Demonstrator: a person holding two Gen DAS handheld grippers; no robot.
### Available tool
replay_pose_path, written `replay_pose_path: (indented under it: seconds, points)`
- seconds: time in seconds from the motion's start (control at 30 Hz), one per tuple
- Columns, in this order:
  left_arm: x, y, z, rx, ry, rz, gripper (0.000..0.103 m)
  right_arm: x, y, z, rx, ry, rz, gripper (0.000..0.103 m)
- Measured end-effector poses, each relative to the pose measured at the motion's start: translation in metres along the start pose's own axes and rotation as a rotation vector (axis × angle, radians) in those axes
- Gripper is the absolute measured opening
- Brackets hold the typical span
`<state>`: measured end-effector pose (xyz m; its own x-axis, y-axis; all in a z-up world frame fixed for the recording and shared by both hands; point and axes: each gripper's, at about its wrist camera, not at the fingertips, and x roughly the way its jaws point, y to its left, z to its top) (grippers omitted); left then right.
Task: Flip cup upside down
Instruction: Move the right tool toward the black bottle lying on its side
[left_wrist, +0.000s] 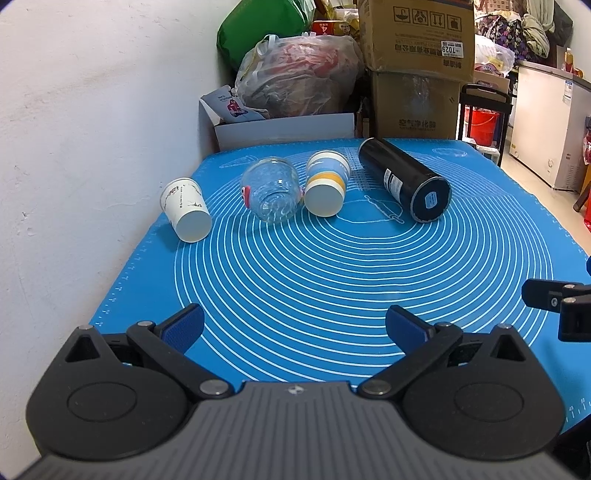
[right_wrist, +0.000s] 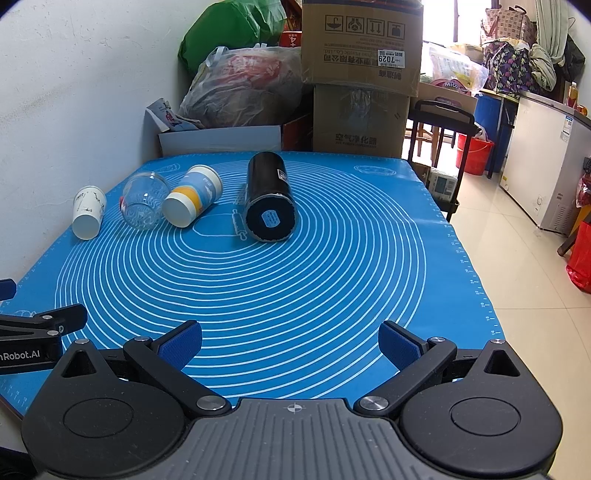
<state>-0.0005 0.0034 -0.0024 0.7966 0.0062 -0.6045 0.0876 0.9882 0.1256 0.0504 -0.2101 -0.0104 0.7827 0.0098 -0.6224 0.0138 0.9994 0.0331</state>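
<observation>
Several cups lie on their sides in a row at the far part of the blue mat (left_wrist: 332, 266): a white paper cup (left_wrist: 185, 208) at the left, a clear glass cup (left_wrist: 271, 194), a blue-yellow-white paper cup (left_wrist: 327, 183) and a black tumbler (left_wrist: 404, 179) at the right. The right wrist view shows them too: white cup (right_wrist: 88, 212), glass (right_wrist: 144, 201), blue-yellow cup (right_wrist: 192, 195), tumbler (right_wrist: 269, 197). My left gripper (left_wrist: 294, 326) is open and empty over the mat's near part. My right gripper (right_wrist: 290, 341) is open and empty, beside it on the right.
A white wall (left_wrist: 92, 129) runs along the mat's left side. Cardboard boxes (left_wrist: 415, 66), plastic bags (left_wrist: 295, 74) and a white box (left_wrist: 284, 131) stand behind the table. To the right are tiled floor (right_wrist: 524, 266), a black rack (right_wrist: 439, 129) and a white freezer (right_wrist: 550, 155).
</observation>
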Motion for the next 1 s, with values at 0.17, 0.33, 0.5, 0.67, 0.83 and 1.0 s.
replay_pose_path:
  seconds: [0.17, 0.33, 0.5, 0.67, 0.83, 1.0]
  points:
    - [0.0, 0.001, 0.0, -0.003, -0.001, 0.0, 0.103, 0.001, -0.001, 0.0, 0.0, -0.001, 0.001, 0.103]
    - [0.001, 0.002, 0.001, -0.01, -0.004, 0.001, 0.103, 0.004, 0.002, 0.002, -0.005, -0.007, 0.0, 0.103]
    - [0.008, 0.004, 0.005, -0.025, -0.006, 0.014, 0.103, 0.012, 0.004, 0.009, -0.008, -0.017, 0.014, 0.103]
    - [0.017, 0.007, 0.01, -0.039, 0.0, 0.027, 0.103, 0.022, 0.005, 0.027, -0.029, -0.045, 0.011, 0.103]
    - [0.03, 0.014, 0.015, -0.064, 0.011, 0.044, 0.103, 0.049, 0.007, 0.056, -0.057, -0.053, 0.029, 0.103]
    - [0.044, 0.025, 0.02, -0.096, 0.025, 0.069, 0.103, 0.092, 0.013, 0.091, -0.096, -0.027, 0.028, 0.103]
